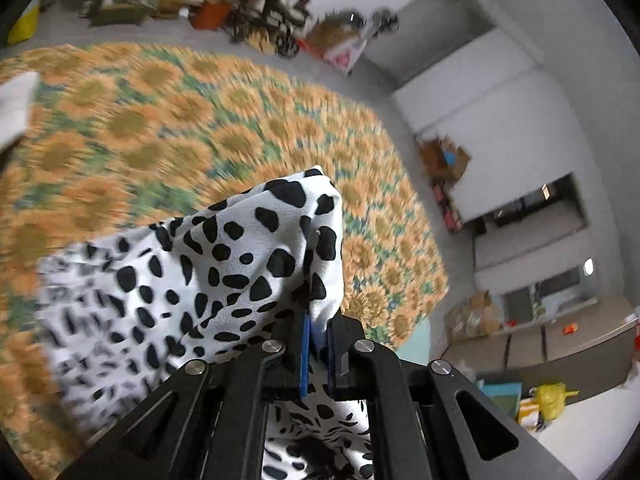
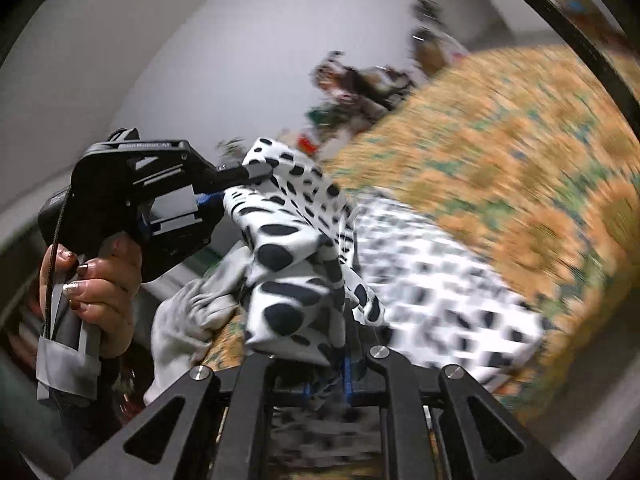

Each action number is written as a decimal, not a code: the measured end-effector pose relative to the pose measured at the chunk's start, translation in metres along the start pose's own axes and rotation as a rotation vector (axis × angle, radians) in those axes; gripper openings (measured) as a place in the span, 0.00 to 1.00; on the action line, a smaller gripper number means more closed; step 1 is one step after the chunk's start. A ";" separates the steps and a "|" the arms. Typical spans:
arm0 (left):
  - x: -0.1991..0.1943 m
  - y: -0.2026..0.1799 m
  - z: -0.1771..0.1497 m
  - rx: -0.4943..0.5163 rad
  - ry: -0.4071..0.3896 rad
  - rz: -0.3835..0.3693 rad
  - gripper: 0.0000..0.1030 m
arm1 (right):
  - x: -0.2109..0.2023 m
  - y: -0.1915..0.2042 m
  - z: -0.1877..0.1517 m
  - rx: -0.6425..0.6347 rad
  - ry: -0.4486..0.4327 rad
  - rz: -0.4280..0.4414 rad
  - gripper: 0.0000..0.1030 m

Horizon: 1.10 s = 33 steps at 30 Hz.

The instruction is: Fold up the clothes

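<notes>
Surface: sunflower-print cover, badly smeared.
Room: grey walls, clutter behind.
Garment: your spotted cloth hangs over it.
Tongs: left tongs and right tongs both clamped on cloth.
Hidden: right pads buried in folds.

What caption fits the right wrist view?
Right hand-held gripper and left hand-held gripper both clamp a black-spotted white garment above the sunflower cloth.

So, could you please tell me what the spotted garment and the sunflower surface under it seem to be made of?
Spotted garment: thin, smooth woven or knit fabric, matte white with black printed spots; it drapes and creases softly where it is pinched. Sunflower surface: probably a printed cloth cover or bedspread, matte; motion blur hides its weave, so I can't say more.
</notes>
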<state>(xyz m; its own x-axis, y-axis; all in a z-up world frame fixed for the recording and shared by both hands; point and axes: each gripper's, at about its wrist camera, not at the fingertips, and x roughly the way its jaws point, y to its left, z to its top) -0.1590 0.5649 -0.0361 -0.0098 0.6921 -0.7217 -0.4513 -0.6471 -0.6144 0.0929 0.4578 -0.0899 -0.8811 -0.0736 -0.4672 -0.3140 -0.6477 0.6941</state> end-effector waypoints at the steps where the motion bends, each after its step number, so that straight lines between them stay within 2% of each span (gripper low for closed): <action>1: 0.016 -0.006 0.001 0.010 0.028 0.009 0.06 | -0.001 -0.011 0.001 0.030 0.002 -0.013 0.11; 4: 0.049 -0.019 -0.001 0.028 0.083 0.027 0.06 | -0.007 -0.035 0.004 0.085 -0.005 -0.040 0.10; 9: 0.080 -0.016 -0.002 0.006 0.110 0.085 0.06 | -0.005 -0.055 0.002 0.133 0.037 -0.031 0.10; 14: 0.067 -0.010 -0.007 -0.001 0.063 0.031 0.06 | -0.004 -0.052 0.001 0.114 0.039 -0.025 0.10; 19: 0.014 0.010 -0.012 -0.063 -0.016 -0.073 0.05 | -0.010 -0.024 0.003 0.036 0.028 0.015 0.10; 23: -0.036 0.034 -0.015 -0.094 -0.090 -0.115 0.05 | -0.010 0.017 0.001 -0.061 0.034 0.087 0.10; 28: -0.111 0.090 -0.027 -0.164 -0.169 -0.109 0.05 | 0.006 0.085 -0.027 -0.241 0.079 0.131 0.10; 33: -0.177 0.159 -0.054 -0.231 -0.247 -0.070 0.05 | 0.030 0.147 -0.083 -0.378 0.154 0.180 0.10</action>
<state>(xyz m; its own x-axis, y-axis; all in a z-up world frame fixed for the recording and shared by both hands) -0.1810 0.3223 -0.0232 -0.2140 0.7757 -0.5937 -0.2453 -0.6310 -0.7360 0.0495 0.2978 -0.0471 -0.8382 -0.3040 -0.4528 0.0163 -0.8439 0.5362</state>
